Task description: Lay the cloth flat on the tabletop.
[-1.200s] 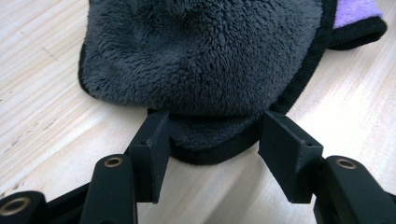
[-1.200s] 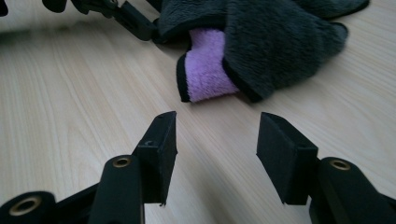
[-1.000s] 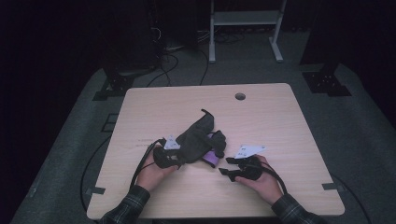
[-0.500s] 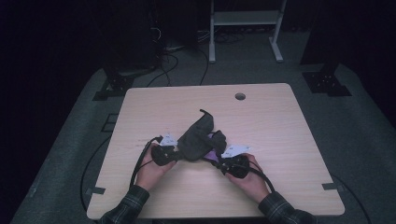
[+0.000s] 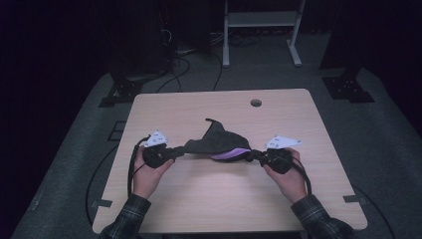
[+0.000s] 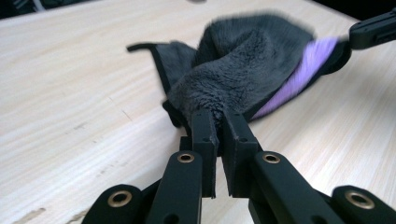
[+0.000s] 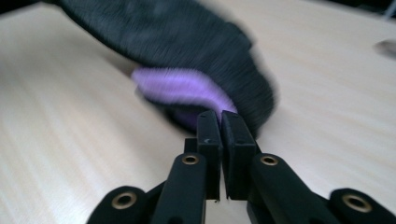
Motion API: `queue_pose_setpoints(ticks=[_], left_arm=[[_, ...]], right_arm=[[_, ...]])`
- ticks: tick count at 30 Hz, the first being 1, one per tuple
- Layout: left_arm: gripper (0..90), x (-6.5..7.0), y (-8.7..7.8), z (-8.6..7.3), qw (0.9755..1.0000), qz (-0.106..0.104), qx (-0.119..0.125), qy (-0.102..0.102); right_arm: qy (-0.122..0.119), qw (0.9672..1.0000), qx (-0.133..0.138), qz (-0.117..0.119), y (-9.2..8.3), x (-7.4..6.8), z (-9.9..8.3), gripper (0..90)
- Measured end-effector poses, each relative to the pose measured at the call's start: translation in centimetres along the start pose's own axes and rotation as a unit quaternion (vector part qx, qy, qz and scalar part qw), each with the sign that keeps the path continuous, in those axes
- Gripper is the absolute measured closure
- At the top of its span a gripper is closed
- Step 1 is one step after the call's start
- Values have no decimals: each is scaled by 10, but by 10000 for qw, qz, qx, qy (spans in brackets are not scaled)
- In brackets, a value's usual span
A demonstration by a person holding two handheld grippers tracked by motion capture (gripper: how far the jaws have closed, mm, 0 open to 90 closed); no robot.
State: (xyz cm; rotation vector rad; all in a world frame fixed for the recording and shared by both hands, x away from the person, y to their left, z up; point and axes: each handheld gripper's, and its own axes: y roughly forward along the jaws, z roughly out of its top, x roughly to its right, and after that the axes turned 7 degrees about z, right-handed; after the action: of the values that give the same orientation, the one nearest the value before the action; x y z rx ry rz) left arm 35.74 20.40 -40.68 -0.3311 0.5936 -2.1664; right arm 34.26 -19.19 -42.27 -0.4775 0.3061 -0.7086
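- Left gripper (image 5: 175,152) — fingers (image 6: 205,128) have just closed, now clamped on one corner of the dark grey cloth (image 5: 215,142).
- Right gripper (image 5: 255,155) — fingers (image 7: 208,128) likewise just closed, pinched on the opposite corner, where the cloth's purple side (image 7: 182,88) shows.
- Cloth hangs slack between the two sets of fingers, its middle sagging towards the wooden table (image 5: 209,199); a pointed flap trails away beyond them.
- The person's hands (image 5: 149,172) sit on the near side of the fingers, well apart.
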Motion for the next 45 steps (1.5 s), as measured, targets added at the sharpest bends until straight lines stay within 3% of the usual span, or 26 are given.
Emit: queue_pose_setpoints(ticks=[4,7,9,10,12,13,21,23,25,27,28,29,36,37,39,40,41,44,45], left_arm=[[847,-5,-9,3,9999,97,127,-58],[847,-1,-11,8,9997,81,247,-5],[847,2,-11,12,9995,41,297,51],[848,4,-11,14,9994,42,328,62],[848,6,-11,18,9993,26,364,102],[847,7,-12,19,9992,24,377,123],[848,5,-18,24,9987,43,488,132],[848,6,-19,25,9986,44,519,133],[848,6,-20,27,9984,49,547,155],[848,6,-22,27,9982,58,567,165],[848,6,-23,28,9982,71,577,178],[848,6,-23,28,9980,85,601,172],[848,4,-28,31,9976,114,668,169],[848,5,-28,31,9975,112,670,170],[848,6,-28,31,9976,102,666,182],[848,6,-28,31,9975,100,665,192],[848,7,-27,31,9975,96,668,188],[848,7,-28,32,9974,85,682,193],[848,6,-28,32,9974,92,690,199]], right_arm=[[170,9992,281,-235,-23,18,5,893],[197,9991,298,-228,-27,23,3,860],[164,9995,242,-118,-22,21,0,789],[49,9999,108,59,-14,16,-2,710],[6,9999,10,158,-9,13,-3,688],[-77,9994,-161,283,2,8,-6,635],[-267,9963,-614,532,37,2,-16,531],[-320,9956,-751,460,46,2,-18,539],[-275,9957,-762,456,50,4,-19,610],[-161,9962,-695,495,49,8,-16,783],[-161,9962,-695,495,49,8,-16,783],[-75,9970,-562,530,44,10,-13,890],[81,9983,-285,507,25,18,-2,892],[83,9979,-310,561,25,19,-2,836],[69,9958,-506,764,36,18,-8,680],[69,9958,-506,764,36,18,-8,680],[18,9941,-658,859,47,14,-13,597],[-26,9932,-768,871,55,10,-16,608],[-28,9931,-802,861,58,10,-17,658]])
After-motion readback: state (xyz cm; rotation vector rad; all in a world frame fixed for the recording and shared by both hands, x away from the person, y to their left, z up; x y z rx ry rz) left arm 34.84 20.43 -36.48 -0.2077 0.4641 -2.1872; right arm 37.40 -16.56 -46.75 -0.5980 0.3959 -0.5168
